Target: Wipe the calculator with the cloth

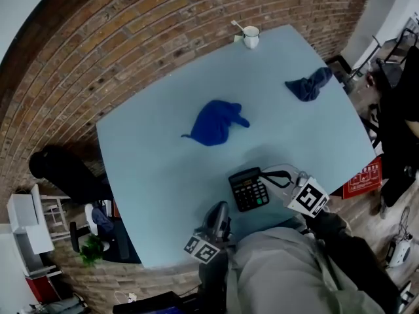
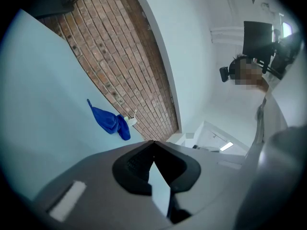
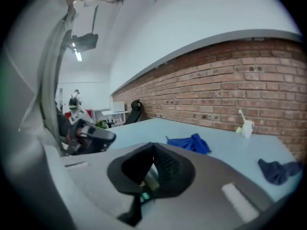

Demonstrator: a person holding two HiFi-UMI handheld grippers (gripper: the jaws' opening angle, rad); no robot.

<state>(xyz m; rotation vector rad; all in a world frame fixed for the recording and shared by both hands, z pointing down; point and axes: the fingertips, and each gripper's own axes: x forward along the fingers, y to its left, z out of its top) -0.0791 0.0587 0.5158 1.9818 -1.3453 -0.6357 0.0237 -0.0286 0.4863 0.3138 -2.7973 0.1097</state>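
We look down on a pale blue tabletop (image 1: 150,156) that stands against a brick wall (image 1: 131,38). The calculator (image 1: 249,188) lies flat near the tabletop's near edge, keys up, between our two grippers.

The left gripper (image 1: 220,206) sits at the near edge, just beside the calculator's lower left corner and apart from it. In the left gripper view its jaws are pressed together at the tips, with nothing between them. It points level across the tabletop toward the wall.

The right gripper (image 1: 266,171) reaches in from the right, and its tip is just beside the calculator's far right corner. We cannot tell whether it touches the calculator. Its jaws are also closed, tip against tip, and grip nothing. It tilts slightly downward.

A crumpled blue cloth (image 1: 216,122) lies loose near the middle of the tabletop, beyond the calculator and well apart from both grippers. A darker blue cloth (image 1: 309,84) lies bunched toward the far right edge. A white mug (image 1: 251,37) with a pale stick or spoon standing in it is at the far corner, close to the wall. Neither cloth touches the calculator.
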